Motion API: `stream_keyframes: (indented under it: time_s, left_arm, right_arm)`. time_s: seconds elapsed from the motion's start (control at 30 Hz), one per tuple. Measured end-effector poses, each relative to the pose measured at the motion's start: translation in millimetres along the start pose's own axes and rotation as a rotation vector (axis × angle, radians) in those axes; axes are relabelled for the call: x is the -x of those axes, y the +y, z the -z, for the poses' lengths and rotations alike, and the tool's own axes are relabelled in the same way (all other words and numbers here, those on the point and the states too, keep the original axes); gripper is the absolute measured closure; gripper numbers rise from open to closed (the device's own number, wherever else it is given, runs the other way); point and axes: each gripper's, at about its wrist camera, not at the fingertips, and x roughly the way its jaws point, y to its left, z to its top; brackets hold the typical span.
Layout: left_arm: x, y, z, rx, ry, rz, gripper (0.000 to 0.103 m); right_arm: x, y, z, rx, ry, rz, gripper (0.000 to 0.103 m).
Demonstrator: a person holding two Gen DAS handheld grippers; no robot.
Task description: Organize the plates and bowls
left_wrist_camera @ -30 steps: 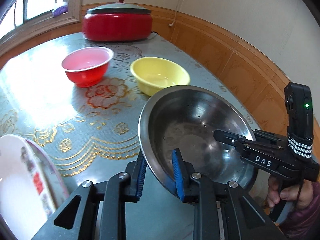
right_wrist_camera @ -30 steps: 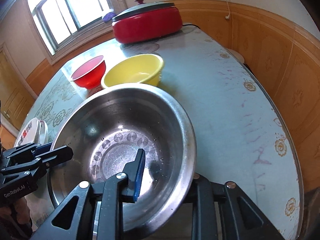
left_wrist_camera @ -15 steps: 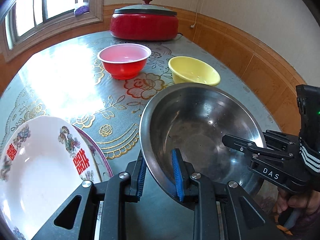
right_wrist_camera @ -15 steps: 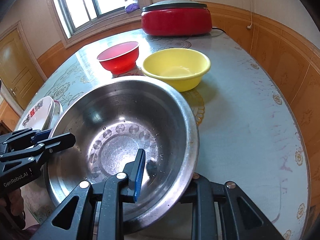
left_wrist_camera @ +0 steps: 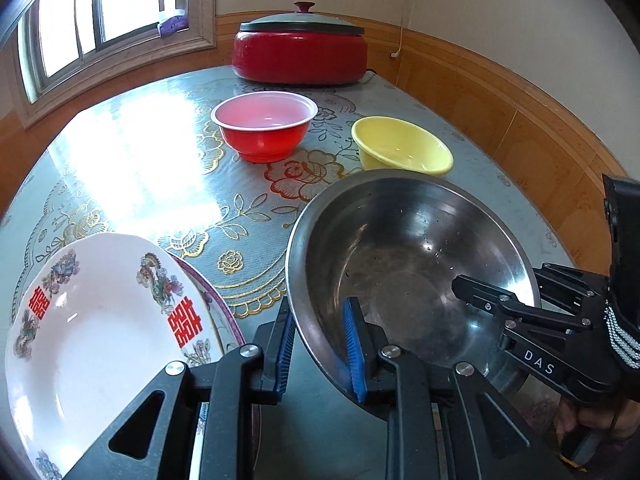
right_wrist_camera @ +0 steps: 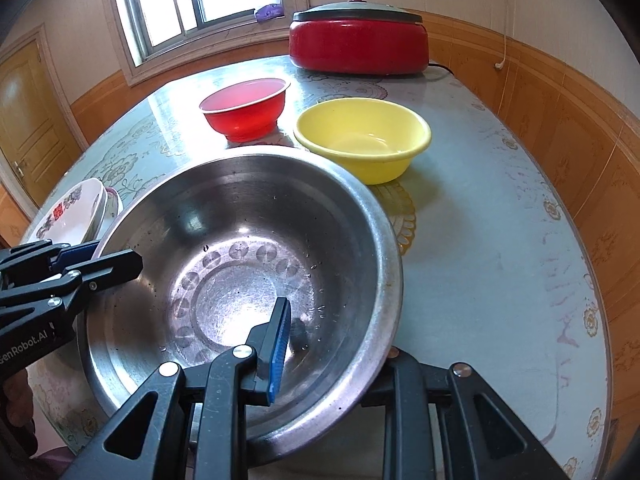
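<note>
Both in on it! Left hand-held gripper and right hand-held gripper each clamp the steel bowl, lower right. Carrying step, I'd say; next it wants a landing spot, perhaps beside the plates, lower left.

Bright daylight pours through the far-left window — white glare burns out the table beneath. Steel bowl shows soft reflections. Fisheye bends edges — corners black.
</note>
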Motion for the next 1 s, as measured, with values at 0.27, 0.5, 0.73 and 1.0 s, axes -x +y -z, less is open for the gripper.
stream_keyframes:
  time_s: [0.27, 0.5, 0.73, 1.0]
  left_arm:
    - [10.6, 1.1, -7.4, 0.022, -0.025, -0.021, 0.079]
    - [16.3, -2.9, -16.7, 0.012, -0.042, -0.028, 0.079]
    - [21.7, -10.8, -33.9, -0.028, -0.07, -0.034, 0.079]
    - [16.0, -21.3, -53.8, -0.061, -0.087, -0.022, 0.079]
  right_arm:
    - [3.2, -8.6, 0.5, -0.021, -0.007, 0.004, 0.071]
    - [7.8, -13.0, -3.6, -0.021, -0.027, 0.041, 0.069]
    - [18.2, -11.3, -12.5, 0.014, -0.072, 0.083, 0.066]
    - [29.2, -17.7, -25.7, 0.027, -0.119, 0.113, 0.065]
